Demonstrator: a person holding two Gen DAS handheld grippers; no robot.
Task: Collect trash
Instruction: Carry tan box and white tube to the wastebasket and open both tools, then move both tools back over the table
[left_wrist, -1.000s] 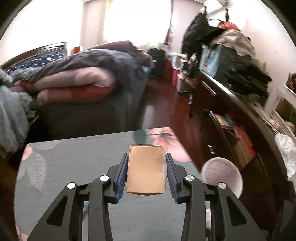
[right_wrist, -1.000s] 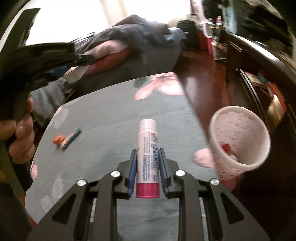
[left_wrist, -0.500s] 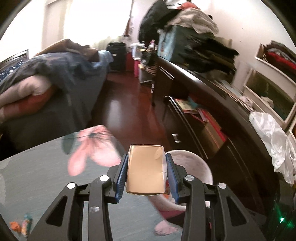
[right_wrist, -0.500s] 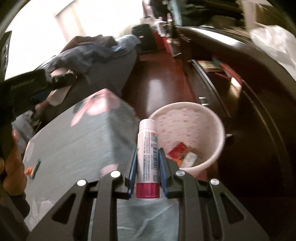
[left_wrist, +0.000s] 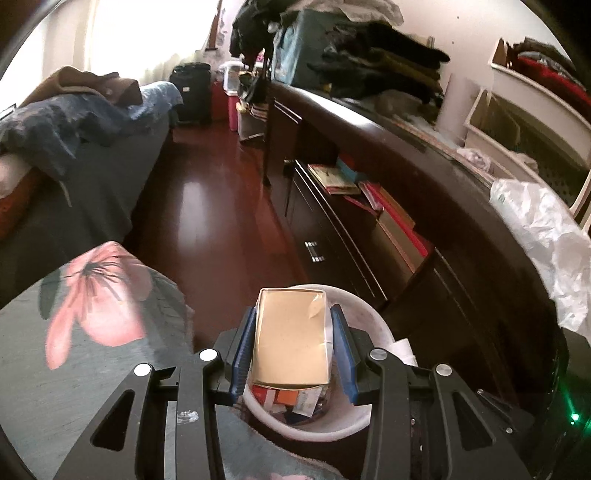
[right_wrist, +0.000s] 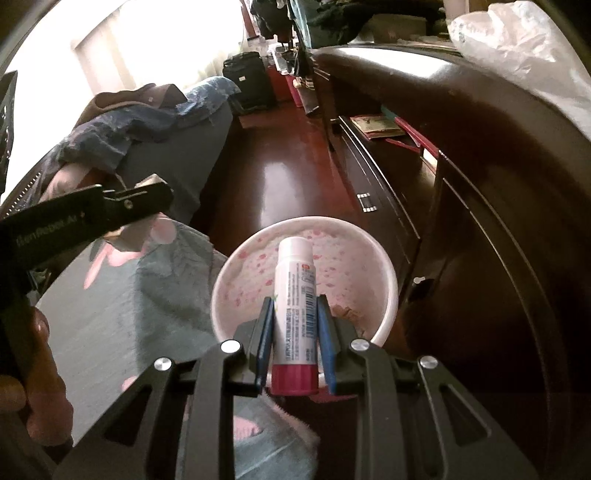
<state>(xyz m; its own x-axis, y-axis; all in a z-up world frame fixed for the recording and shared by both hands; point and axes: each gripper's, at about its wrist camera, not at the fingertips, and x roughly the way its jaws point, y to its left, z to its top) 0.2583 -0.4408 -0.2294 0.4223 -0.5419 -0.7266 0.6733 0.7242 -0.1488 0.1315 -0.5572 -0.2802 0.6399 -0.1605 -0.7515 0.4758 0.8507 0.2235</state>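
Left wrist view, left to right. Grey cloth with a large pink flower print (left_wrist: 88, 295), soft and slightly rumpled, lies left of the fingers. Left gripper (left_wrist: 293, 347): black plastic frame, blue ribbed pads, clamped on both long sides of a small tan cardboard box (left_wrist: 291, 339), matte, rectangular, one corner dented. Directly beyond and beneath the fingertips sits the round white plastic waste bin with pink speckles (left_wrist: 373, 321); red, orange and white printed wrappers (left_wrist: 288, 398) lie inside, their print too small to read. Right of the fingers: dark glossy wooden cabinet (left_wrist: 424, 229), crinkled white plastic bag (left_wrist: 546, 236) on top.

Right wrist view. Far left, a hand (right_wrist: 26, 373) grips the other black tool; faint lettering on its arm is not legible. Right gripper (right_wrist: 293, 328): blue pads pressed tight on a white plastic glue-stick tube with a magenta cap (right_wrist: 295, 314), smooth, cylindrical, bearing a barcode and small unreadable print. The tube's far end points over the bin's mouth.
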